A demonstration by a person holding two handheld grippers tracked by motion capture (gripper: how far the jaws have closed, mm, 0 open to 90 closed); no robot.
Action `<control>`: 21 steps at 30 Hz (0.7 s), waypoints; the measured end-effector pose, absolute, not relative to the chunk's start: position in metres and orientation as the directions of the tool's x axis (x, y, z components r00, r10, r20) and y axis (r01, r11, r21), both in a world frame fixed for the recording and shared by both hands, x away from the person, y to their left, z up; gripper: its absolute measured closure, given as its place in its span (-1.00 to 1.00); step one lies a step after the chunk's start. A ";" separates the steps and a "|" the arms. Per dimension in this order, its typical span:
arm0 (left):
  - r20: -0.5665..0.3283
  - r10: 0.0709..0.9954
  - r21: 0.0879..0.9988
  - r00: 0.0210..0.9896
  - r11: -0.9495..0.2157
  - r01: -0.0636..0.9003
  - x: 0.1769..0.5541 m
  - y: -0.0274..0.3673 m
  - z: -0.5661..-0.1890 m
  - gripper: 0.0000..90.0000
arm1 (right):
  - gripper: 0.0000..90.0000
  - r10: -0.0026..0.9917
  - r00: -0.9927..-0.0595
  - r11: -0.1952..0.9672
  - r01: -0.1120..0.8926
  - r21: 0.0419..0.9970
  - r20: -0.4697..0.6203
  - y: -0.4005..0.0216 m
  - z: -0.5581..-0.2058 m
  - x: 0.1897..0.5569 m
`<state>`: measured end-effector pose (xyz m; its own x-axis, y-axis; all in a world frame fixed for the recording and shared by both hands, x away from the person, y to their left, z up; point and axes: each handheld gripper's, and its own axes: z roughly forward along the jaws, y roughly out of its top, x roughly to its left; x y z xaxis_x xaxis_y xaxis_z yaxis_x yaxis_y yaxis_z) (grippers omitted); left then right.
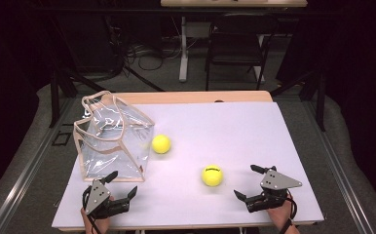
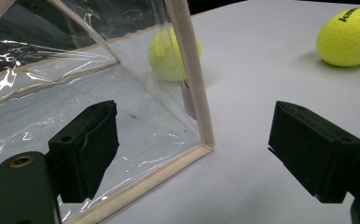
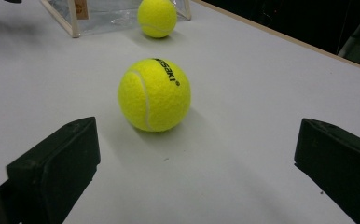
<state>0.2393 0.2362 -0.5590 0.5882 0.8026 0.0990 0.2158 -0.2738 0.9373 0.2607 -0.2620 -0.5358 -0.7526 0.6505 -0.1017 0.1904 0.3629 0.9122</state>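
Fuzzy round tennis ball (image 3: 154,94) lies before the right gripper's (image 3: 194,163) wide, empty jaws.

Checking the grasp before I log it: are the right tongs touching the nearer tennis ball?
Apart. The right gripper view shows the right tongs wide open, bare table between them and the nearer tennis ball.
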 end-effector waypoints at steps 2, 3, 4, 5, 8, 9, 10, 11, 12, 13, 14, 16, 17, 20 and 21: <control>0.096 0.802 0.939 0.590 -0.269 0.212 0.240 0.236 -0.559 -0.65 | -1.00 0.652 -0.752 0.362 0.194 0.912 -0.099 -0.262 -0.536 0.261; 0.100 0.801 0.938 0.590 -0.274 0.213 0.240 0.236 -0.559 -0.65 | -1.00 0.651 -0.753 0.361 0.192 0.912 -0.099 -0.262 -0.535 0.261; 0.101 0.801 0.937 0.590 -0.276 0.215 0.240 0.236 -0.559 -0.65 | -1.00 0.650 -0.753 0.361 0.192 0.913 -0.099 -0.262 -0.535 0.261; 0.098 0.799 0.938 0.594 -0.274 0.213 0.240 0.236 -0.559 -0.65 | -1.00 0.649 -0.755 0.362 0.196 0.911 -0.096 -0.262 -0.535 0.262; 0.102 0.796 0.937 0.596 -0.278 0.211 0.240 0.235 -0.560 -0.65 | -1.00 0.644 -0.760 0.364 0.203 0.909 -0.088 -0.261 -0.535 0.265; 0.102 0.795 0.936 0.598 -0.280 0.212 0.240 0.235 -0.559 -0.65 | -1.00 0.643 -0.761 0.363 0.204 0.909 -0.086 -0.260 -0.535 0.266; 0.107 0.794 0.937 0.598 -0.282 0.207 0.240 0.235 -0.559 -0.65 | -1.00 0.641 -0.763 0.366 0.208 0.907 -0.084 -0.259 -0.535 0.266; 0.107 0.794 0.937 0.598 -0.282 0.207 0.240 0.235 -0.559 -0.65 | -1.00 0.641 -0.763 0.366 0.208 0.907 -0.084 -0.259 -0.535 0.266; 0.108 0.795 0.939 0.596 -0.279 0.202 0.240 0.235 -0.559 -0.65 | -1.00 0.636 -0.767 0.375 0.209 0.903 -0.086 -0.258 -0.535 0.267; 0.105 0.795 0.938 0.597 -0.279 0.207 0.241 0.235 -0.559 -0.65 | -1.00 0.636 -0.768 0.375 0.213 0.902 -0.083 -0.257 -0.535 0.267; 0.104 0.796 0.938 0.597 -0.278 0.207 0.241 0.235 -0.559 -0.65 | -1.00 0.634 -0.769 0.380 0.217 0.899 -0.083 -0.257 -0.535 0.268; 0.105 0.796 0.938 0.596 -0.279 0.207 0.240 0.235 -0.559 -0.65 | -1.00 0.627 -0.776 0.379 0.228 0.897 -0.068 -0.255 -0.535 0.269; 0.104 0.797 0.938 0.595 -0.277 0.208 0.240 0.236 -0.559 -0.65 | -1.00 0.618 -0.783 0.387 0.233 0.892 -0.064 -0.255 -0.535 0.270; 0.096 0.800 0.942 0.592 -0.265 0.206 0.239 0.237 -0.559 -0.65 | -1.00 0.614 -0.787 0.397 0.239 0.886 -0.062 -0.252 -0.534 0.273; 0.098 0.802 0.941 0.589 -0.267 0.207 0.239 0.237 -0.559 -0.65 | -1.00 0.612 -0.789 0.397 0.240 0.886 -0.061 -0.252 -0.533 0.274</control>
